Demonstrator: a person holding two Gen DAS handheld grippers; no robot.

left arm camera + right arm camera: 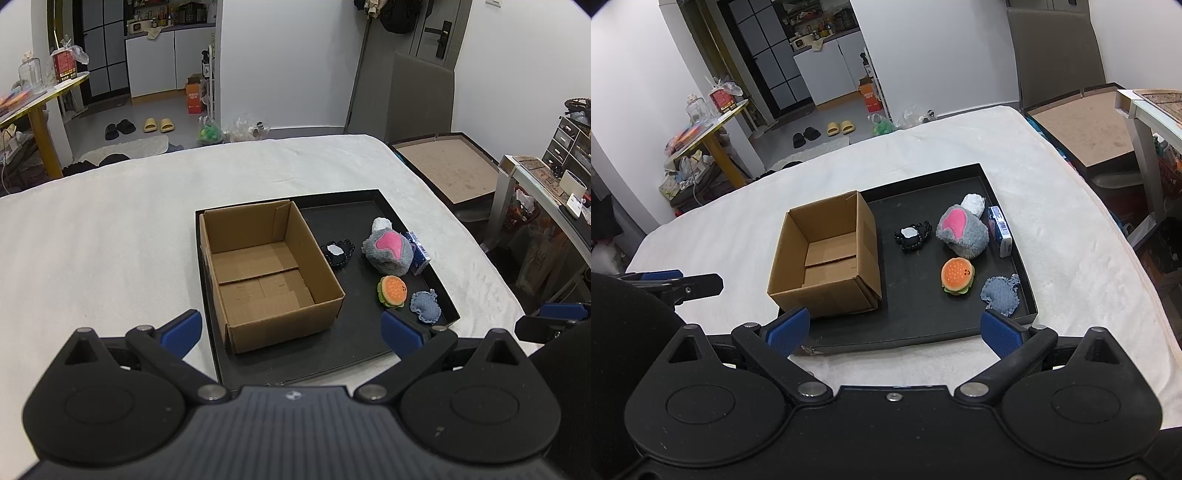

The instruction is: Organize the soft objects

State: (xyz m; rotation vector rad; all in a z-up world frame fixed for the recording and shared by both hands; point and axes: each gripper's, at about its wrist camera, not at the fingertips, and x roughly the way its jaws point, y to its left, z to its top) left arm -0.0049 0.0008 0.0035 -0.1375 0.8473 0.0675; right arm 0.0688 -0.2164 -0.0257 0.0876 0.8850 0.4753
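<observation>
A black tray (369, 347) (923, 332) lies on the white-covered table. In its left half stands an empty open cardboard box (266, 273) (823, 254). To its right lie a small black-and-white toy (337, 253) (911, 235), a grey plush with a pink patch (388, 253) (962, 230), a white soft lump (381, 223) (973, 204), a burger plush (392, 291) (956, 276) and a blue denim pad (425, 307) (1001, 291). My left gripper (291, 330) is open and empty before the tray. My right gripper (894, 330) is open and empty at the tray's near edge.
A blue-and-white carton (417, 253) (999, 230) leans at the tray's right wall. A grey chair (421, 96) and a brown board (454, 170) stand beyond the table's right edge. A yellow side table (713, 136) is at the far left.
</observation>
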